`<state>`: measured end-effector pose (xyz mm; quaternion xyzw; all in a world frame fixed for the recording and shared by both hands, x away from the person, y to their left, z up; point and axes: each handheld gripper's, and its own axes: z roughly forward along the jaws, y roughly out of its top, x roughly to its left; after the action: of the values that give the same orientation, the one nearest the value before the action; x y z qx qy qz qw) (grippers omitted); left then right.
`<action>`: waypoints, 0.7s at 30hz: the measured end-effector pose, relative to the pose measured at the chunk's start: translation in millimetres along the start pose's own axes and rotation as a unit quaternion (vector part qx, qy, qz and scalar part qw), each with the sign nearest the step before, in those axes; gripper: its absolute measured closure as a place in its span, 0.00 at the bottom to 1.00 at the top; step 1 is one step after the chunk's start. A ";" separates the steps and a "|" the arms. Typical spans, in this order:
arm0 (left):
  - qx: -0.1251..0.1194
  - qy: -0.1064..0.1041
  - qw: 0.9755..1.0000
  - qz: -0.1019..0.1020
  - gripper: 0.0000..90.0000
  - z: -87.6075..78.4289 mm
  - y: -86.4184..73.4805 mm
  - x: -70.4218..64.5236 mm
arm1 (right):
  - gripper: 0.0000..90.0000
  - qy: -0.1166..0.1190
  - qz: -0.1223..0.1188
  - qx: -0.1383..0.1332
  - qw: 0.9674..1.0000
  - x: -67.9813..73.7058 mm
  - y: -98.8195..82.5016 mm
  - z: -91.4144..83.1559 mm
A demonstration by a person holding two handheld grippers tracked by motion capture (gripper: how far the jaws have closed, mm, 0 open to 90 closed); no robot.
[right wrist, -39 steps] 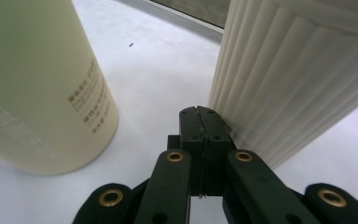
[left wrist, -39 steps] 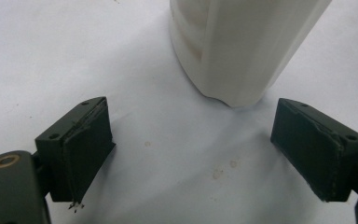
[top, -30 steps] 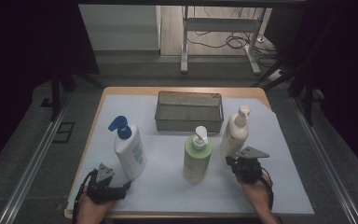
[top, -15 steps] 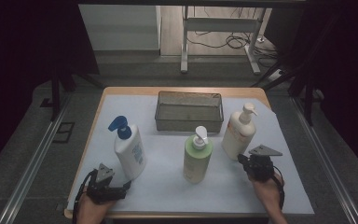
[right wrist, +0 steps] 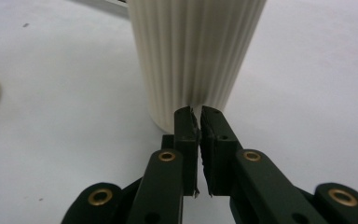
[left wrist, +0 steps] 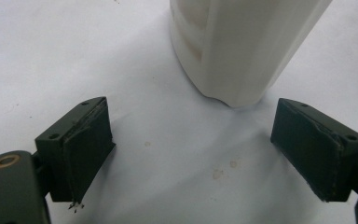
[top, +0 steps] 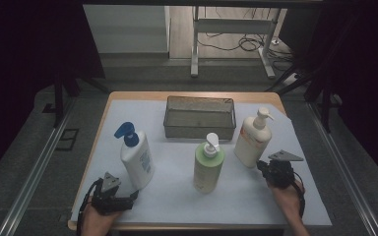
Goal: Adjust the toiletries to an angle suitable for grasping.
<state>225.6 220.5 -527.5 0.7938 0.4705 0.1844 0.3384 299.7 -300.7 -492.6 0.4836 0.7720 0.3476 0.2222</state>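
Three pump bottles stand on the white sheet (top: 177,147): a white one with a blue pump (top: 137,160), a green one (top: 208,169) and a cream ribbed one (top: 252,140). Low at the front left, my left gripper (top: 132,194) points at the white bottle's base. Its jaws stand wide apart (left wrist: 191,154), just short of that base (left wrist: 242,46) and not touching it. My right gripper (top: 261,167) sits at the cream bottle's foot. Its jaws are shut (right wrist: 199,114) with nothing between them, and the tips are just in front of the ribbed wall (right wrist: 196,56).
A grey wire-mesh basket (top: 200,129) stands at the back middle of the table. The table's wooden rim (top: 192,96) shows beyond the sheet. A metal stand and cables (top: 236,44) are on the floor behind. Bare sheet lies between the bottles and the front edge.
My right hand and gripper have slid to the right along the front of the table, near the cream bottle. The left gripper has stayed put.
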 end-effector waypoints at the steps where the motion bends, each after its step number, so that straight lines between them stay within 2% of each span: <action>1: 0.000 0.000 1.000 0.000 0.13 0.0 0.0 0.0 | 0.94 0.003 0.001 -0.001 1.000 0.8 0.0 -1.1; 7: 0.000 0.000 1.000 0.000 0.13 0.0 0.0 0.0 | 0.87 0.011 -0.009 -0.011 1.000 3.9 1.5 -13.2; 17: 0.000 0.000 1.000 0.000 0.13 0.0 0.0 0.0 | 0.58 0.015 -0.003 -0.019 1.000 0.7 11.9 -35.1; 21: 0.000 0.000 1.000 0.000 0.13 0.0 0.0 0.0 | 0.53 0.019 -0.005 -0.018 1.000 -0.9 19.3 -38.2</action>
<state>225.6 220.5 -527.4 0.7938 0.4707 0.1844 0.3381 285.5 -308.2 -452.9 0.4691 0.7720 0.3695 0.2178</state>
